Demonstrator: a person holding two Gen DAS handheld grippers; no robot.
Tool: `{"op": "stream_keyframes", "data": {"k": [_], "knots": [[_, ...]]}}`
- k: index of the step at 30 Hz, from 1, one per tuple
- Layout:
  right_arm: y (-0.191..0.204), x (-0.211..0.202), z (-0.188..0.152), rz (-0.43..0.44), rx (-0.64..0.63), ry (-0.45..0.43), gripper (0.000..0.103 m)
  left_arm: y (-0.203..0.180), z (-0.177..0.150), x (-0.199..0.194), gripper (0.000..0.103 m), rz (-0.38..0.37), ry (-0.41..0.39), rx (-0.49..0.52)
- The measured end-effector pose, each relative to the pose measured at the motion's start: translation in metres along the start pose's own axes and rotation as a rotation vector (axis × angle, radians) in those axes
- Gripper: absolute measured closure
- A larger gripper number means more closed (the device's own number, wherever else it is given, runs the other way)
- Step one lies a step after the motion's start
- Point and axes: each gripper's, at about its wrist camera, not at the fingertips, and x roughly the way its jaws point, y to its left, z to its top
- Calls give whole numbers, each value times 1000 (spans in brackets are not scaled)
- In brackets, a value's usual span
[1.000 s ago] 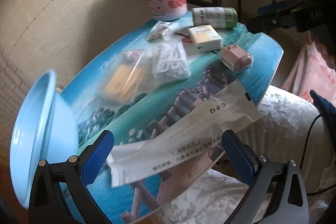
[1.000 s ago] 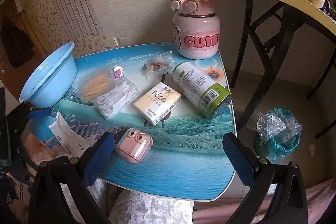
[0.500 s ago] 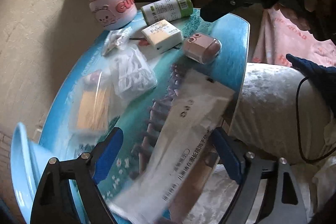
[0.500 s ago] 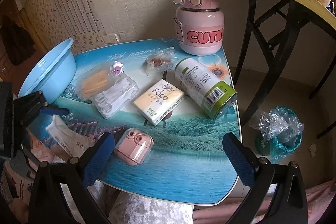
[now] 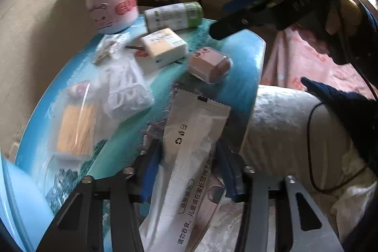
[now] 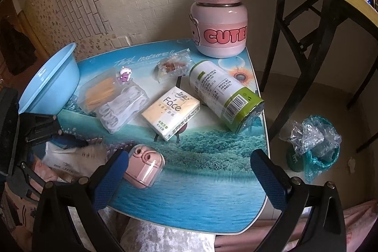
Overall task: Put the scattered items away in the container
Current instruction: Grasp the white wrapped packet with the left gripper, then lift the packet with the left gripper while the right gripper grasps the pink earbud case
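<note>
I'm seeing a light blue basin (image 6: 50,89), a pink bottle (image 6: 218,25) lettered in red, a white-and-green can (image 6: 224,98), and the surface (image 6: 200,171) showing a teal seascape print.

On the worktop (image 6: 212,181): one blue basin (image 6: 50,89), one pink bottle (image 6: 218,23), one green-capped can (image 6: 224,98), one tissue pack (image 6: 171,111), one pink case (image 6: 144,169), one white sachet (image 5: 189,157), three clear bags (image 6: 122,108).

Small table (image 6: 189,183), top printed with a lake-and-forest scene. On it: blue basin (image 6: 50,89) at the left edge, pink jar (image 6: 218,23) at the back, green-capped can (image 6: 224,98) lying on its side, tissue pack (image 6: 171,110), pink case (image 6: 144,169), bags of white pieces (image 6: 122,110), orange sticks (image 6: 100,92) and snacks (image 6: 171,66). White sachet (image 5: 189,145) overhangs the near edge.
</note>
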Motion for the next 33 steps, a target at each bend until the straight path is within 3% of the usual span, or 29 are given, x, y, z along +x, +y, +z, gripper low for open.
{"op": "stream_keyframes", "data": {"k": [13, 22, 30, 33], "knots": [[-2, 3, -4, 10, 7, 11, 0, 2, -9, -4, 70, 170, -50, -137], [-4, 6, -7, 7, 25, 26, 0, 16, -24, -17, 71, 318, -106, -391], [29, 11, -13, 75, -26, 12, 0, 25, -36, -33, 71, 391, -134, -604], [43, 16, -18, 72, -56, 9, 5, 24, -43, -38, 71, 402, -142, -623]]}}
